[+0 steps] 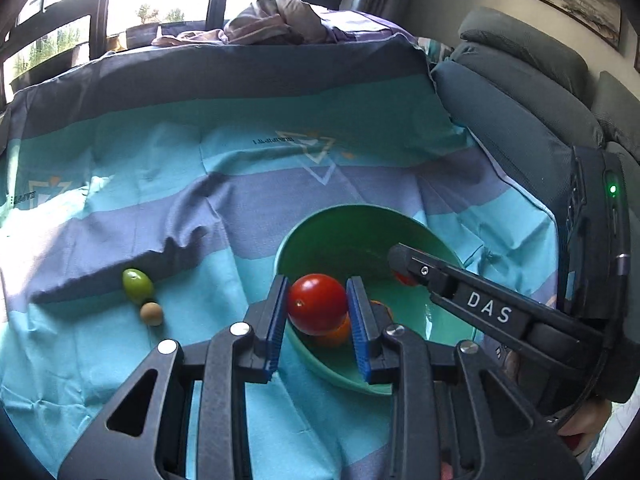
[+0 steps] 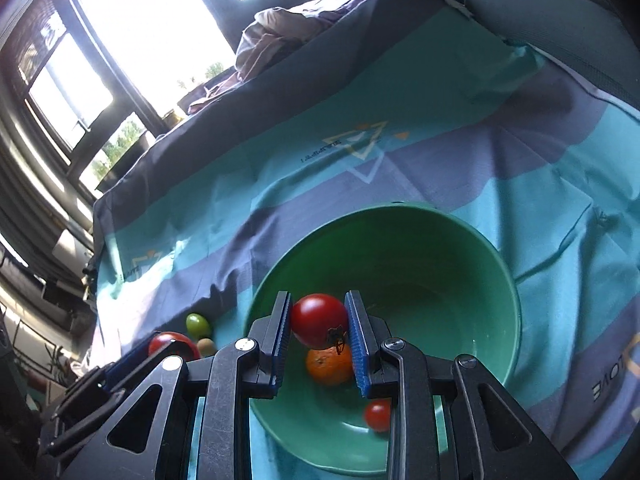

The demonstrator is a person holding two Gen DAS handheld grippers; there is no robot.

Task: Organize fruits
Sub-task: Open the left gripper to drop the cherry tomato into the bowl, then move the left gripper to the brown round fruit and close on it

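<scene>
A green bowl sits on a striped blue cloth. My left gripper is shut on a red tomato above the bowl's near rim. My right gripper is shut on another red tomato over the bowl; it reaches in from the right in the left wrist view. An orange and a small red tomato lie in the bowl. A green fruit and a small tan fruit lie on the cloth left of the bowl.
The cloth covers a table. A grey armchair stands at the right edge. A heap of fabric lies at the far end, below bright windows.
</scene>
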